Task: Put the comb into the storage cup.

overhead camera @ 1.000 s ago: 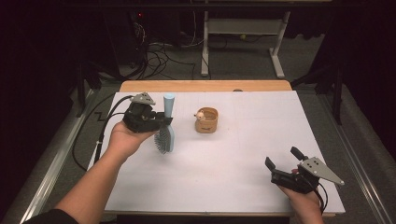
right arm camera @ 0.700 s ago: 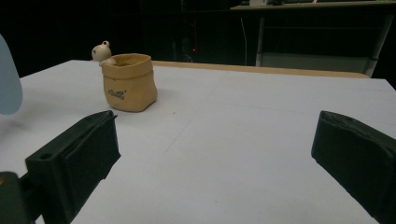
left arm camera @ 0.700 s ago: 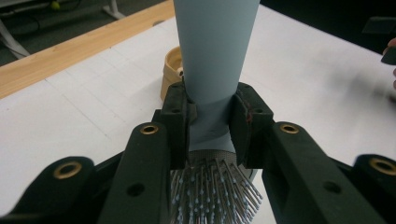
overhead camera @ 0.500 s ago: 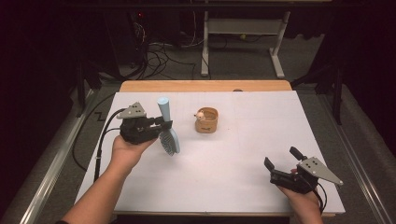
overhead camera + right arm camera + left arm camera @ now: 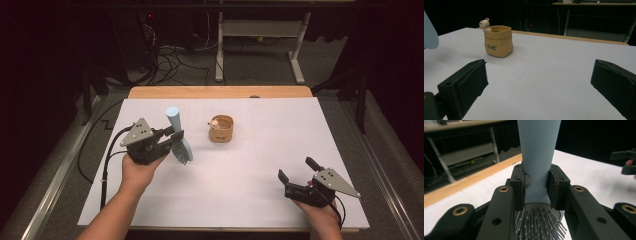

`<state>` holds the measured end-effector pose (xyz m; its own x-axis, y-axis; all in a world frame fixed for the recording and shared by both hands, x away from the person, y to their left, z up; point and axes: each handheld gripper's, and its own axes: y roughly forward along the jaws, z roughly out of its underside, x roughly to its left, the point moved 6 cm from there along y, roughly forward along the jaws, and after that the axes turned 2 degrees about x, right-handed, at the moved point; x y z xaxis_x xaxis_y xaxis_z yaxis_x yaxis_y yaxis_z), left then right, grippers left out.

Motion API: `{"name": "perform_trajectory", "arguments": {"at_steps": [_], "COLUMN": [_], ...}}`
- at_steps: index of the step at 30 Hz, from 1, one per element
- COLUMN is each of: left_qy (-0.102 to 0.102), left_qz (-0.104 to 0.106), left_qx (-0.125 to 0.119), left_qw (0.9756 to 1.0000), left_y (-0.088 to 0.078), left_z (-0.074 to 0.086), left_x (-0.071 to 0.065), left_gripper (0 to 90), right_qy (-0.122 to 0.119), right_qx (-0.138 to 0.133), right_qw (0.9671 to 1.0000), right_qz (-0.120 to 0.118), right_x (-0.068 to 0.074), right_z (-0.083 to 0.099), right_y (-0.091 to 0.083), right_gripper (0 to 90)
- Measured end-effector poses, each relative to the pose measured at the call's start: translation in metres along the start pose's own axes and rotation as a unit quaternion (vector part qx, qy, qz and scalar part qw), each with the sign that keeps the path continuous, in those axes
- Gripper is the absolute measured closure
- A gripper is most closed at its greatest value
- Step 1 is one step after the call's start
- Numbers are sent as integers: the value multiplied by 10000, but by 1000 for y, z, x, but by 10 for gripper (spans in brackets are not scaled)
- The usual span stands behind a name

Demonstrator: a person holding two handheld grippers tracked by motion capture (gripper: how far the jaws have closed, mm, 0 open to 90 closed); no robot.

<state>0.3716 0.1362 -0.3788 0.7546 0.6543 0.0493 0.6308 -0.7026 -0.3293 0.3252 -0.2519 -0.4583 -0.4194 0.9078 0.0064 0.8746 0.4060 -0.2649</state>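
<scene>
Hairbrush (image 5: 178,137) carried in left tongs (image 5: 172,140), now nearer the person, tilted, away from the pot (image 5: 221,128).
Left tongs stay clamped on its handle; right tongs (image 5: 298,171) rest apart on the table (image 5: 280,130), so placement seems pending.

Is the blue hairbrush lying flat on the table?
No, the left gripper holds the hairbrush by its handle above the white table, with the handle pointing up.

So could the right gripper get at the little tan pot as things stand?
Probably yes: the right gripper is open and empty, and bare white table lies between it and the pot, as the right gripper view shows.
</scene>
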Motion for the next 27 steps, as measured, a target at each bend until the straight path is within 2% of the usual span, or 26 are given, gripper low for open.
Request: {"name": "perform_trajectory", "arguments": {"at_steps": [1, 5, 8, 10, 14, 16, 17, 20, 21, 22, 23, 25, 26, 27], "left_qy": [0, 332, 702, 970, 1422, 1672, 1803, 2123, 2218, 2316, 2383, 2474, 2525, 2583], "left_qz": [0, -194, -413, -561, -806, -933, -996, -1145, -1181, -1227, -1262, -1285, -1314, -1354], "left_qx": [0, 52, 167, 260, 477, 616, 691, 865, 907, 954, 970, 1005, 1018, 1037], "left_qw": [10000, 9992, 9965, 9934, 9854, 9796, 9761, 9666, 9637, 9603, 9581, 9551, 9532, 9509], "left_y": [0, 0, 1, 1, 4, 6, 7, 11, 12, 13, 14, 15, 16, 17], "left_z": [0, 2, 4, 6, 10, 13, 14, 18, 19, 20, 21, 22, 22, 23], "left_x": [0, -7, -12, -16, -22, -26, -28, -33, -35, -37, -39, -42, -43, -44], "left_gripper": [698, 698, 698, 698, 698, 698, 698, 698, 698, 697, 697, 697, 697, 697], "right_qy": [-12, -20, -40, -137, -323, -481, -481, -739, -850, -1121, -1121, -1394, -1725, -1725], "right_qx": [1, 6, 7, -5, 3, 22, 22, 30, 31, 59, 59, 78, 95, 95], "right_qw": [10000, 10000, 10000, 9999, 9995, 9988, 9988, 9972, 9964, 9937, 9937, 9902, 9850, 9850], "right_qz": [-5, -1, -4, -5, -27, -29, -29, -44, -45, -43, -43, -52, -44, -44], "right_x": [0, 1, 2, 3, 9, 12, 12, 19, 22, 28, 28, 35, 43, 43], "right_z": [0, 0, 0, -1, -2, -3, -3, -5, -6, -7, -7, -9, -11, -11], "right_y": [0, 0, 0, 0, 0, 1, 1, 1, 2, 2, 2, 3, 4, 4], "right_gripper": [12, 12, 12, 12, 12, 12, 12, 12, 12, 12, 12, 12, 13, 13]}}
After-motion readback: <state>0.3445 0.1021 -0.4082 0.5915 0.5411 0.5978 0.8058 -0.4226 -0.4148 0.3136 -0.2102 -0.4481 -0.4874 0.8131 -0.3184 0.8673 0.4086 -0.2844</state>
